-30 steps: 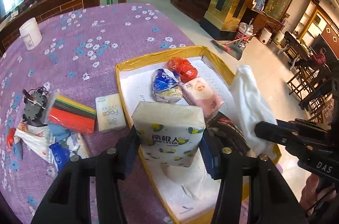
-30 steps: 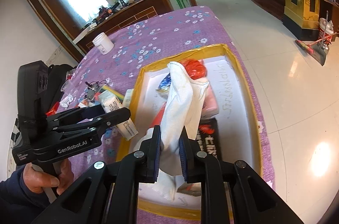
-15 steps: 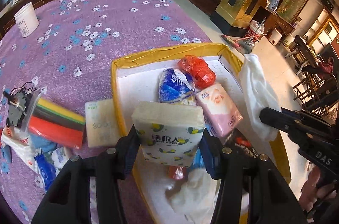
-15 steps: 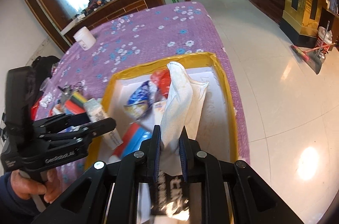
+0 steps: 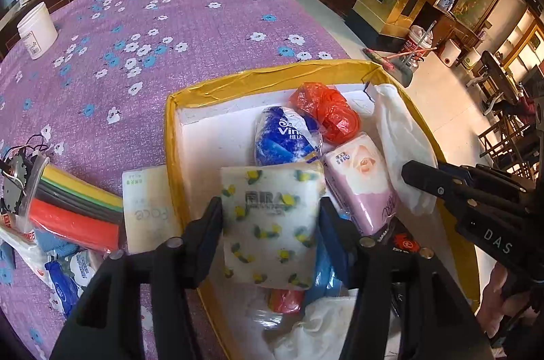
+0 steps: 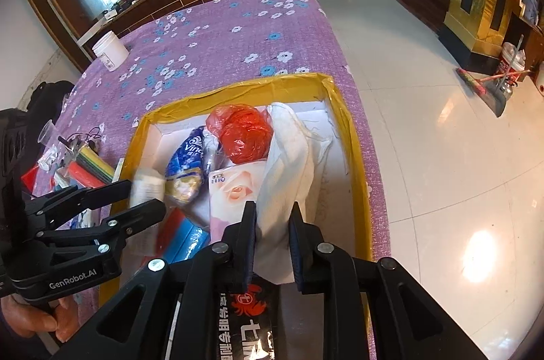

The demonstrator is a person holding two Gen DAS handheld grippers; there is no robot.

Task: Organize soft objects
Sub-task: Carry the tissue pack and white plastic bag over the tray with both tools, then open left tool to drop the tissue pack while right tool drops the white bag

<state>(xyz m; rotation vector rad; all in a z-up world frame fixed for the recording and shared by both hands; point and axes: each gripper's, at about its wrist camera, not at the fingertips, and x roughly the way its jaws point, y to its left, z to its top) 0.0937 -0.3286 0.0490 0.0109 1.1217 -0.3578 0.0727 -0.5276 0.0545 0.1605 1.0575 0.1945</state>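
Note:
My left gripper hangs over the yellow-rimmed box. Its jaws are opening, and the lemon-print tissue pack lies tipped between them, no longer pinched and blurred in the right wrist view. My right gripper is shut on a white cloth over the box's right side, and its jaws are just starting to part. Inside the box lie a red plastic bag, a blue tissue pack and a pink tissue pack.
Left of the box on the purple flowered tablecloth lie a cream "Face" pack, a bundle of coloured strips and small packets. A white jar stands far left. A black crab-logo packet lies under my right gripper. The table edge runs just right of the box.
Both grippers have come lower and further over the box. The left fingers have spread and the tissue pack has tipped flat between them. The cloth hangs lower in the box.

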